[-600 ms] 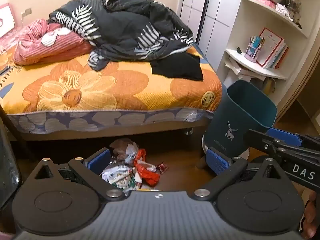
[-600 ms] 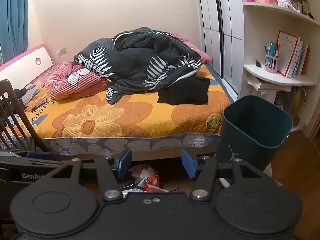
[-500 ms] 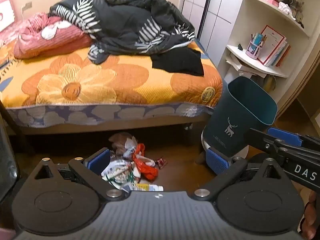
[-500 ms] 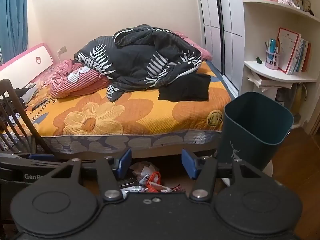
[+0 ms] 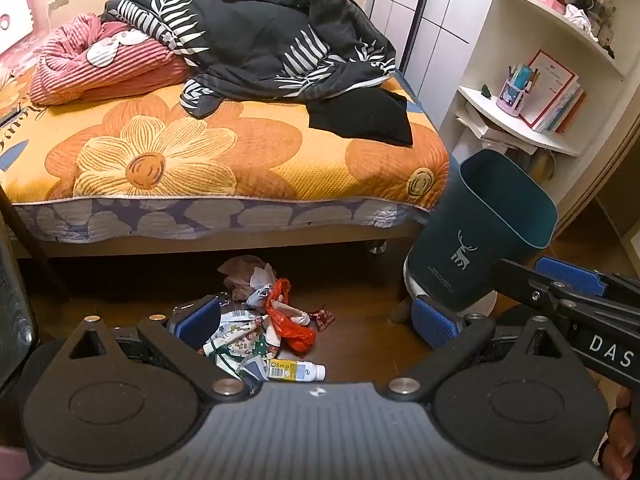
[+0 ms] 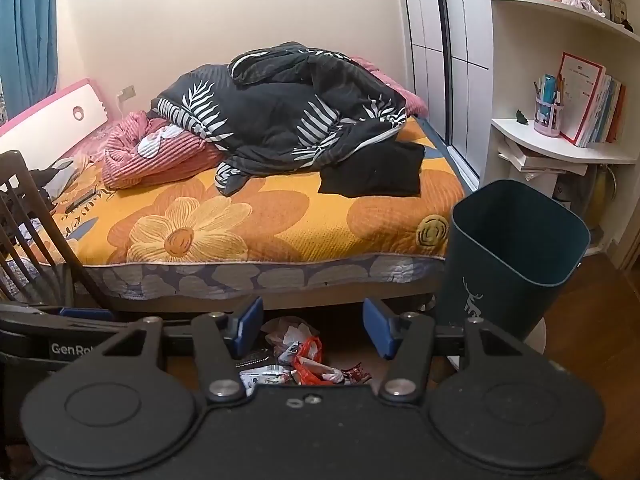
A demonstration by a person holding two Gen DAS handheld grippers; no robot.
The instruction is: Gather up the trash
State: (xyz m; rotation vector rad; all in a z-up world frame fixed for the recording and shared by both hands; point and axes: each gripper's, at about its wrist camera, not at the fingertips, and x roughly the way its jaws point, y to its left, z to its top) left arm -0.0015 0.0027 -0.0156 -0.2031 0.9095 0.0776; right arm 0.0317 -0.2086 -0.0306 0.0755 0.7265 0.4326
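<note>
In the left wrist view, the left gripper (image 5: 316,322) hangs over the wooden floor with its jaws spread wide and nothing between them. The trash pile (image 5: 268,320) of crumpled wrappers lies on the floor beside the bed (image 5: 240,160), with the dark green bin (image 5: 480,232) standing to its right.

In the right wrist view, the right gripper (image 6: 312,328) is likewise released and empty, above the trash pile (image 6: 304,364), with the bin (image 6: 508,256) to the right.

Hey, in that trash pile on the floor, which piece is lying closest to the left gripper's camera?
The small white bottle with the yellow label, lying on its side at the pile's near edge. The red plastic bag and crumpled wrappers sit farther back, toward the bed.
</note>
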